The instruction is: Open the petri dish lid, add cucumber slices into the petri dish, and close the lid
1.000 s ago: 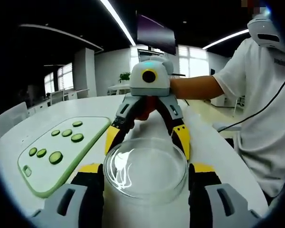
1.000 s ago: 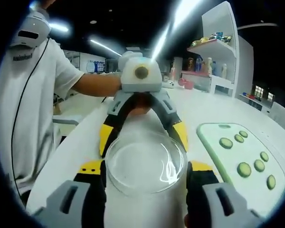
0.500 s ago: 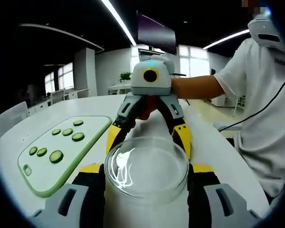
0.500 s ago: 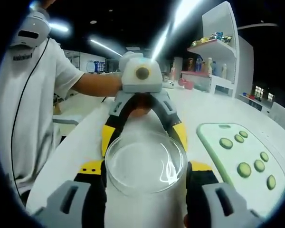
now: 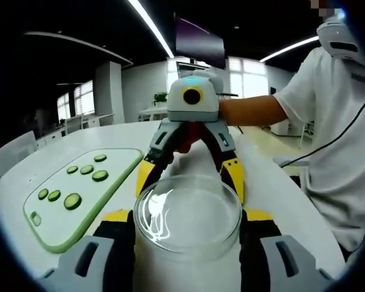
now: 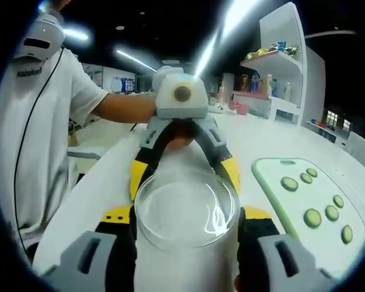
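A clear glass petri dish (image 5: pixel 187 213) with its lid on sits on the white table, held from two opposite sides. My left gripper (image 5: pixel 187 230) is shut on it from the near side in the left gripper view. My right gripper (image 5: pixel 188 177) faces it, its yellow-tipped jaws pressed against the dish's far half. In the right gripper view the petri dish (image 6: pixel 185 210) sits between my right gripper (image 6: pixel 185 226) and the facing left gripper (image 6: pixel 182 173). Several cucumber slices (image 5: pixel 72 201) lie on a pale green cutting board (image 5: pixel 48 226); the same cucumber slices (image 6: pixel 312 217) appear on the board (image 6: pixel 274 182).
A person in a white shirt (image 5: pixel 337 152) stands at the table edge, one forearm (image 5: pixel 252 111) reaching to the right gripper. A black cable (image 5: pixel 347 131) hangs across the shirt. White shelves (image 6: pixel 280 67) with bottles stand behind the table.
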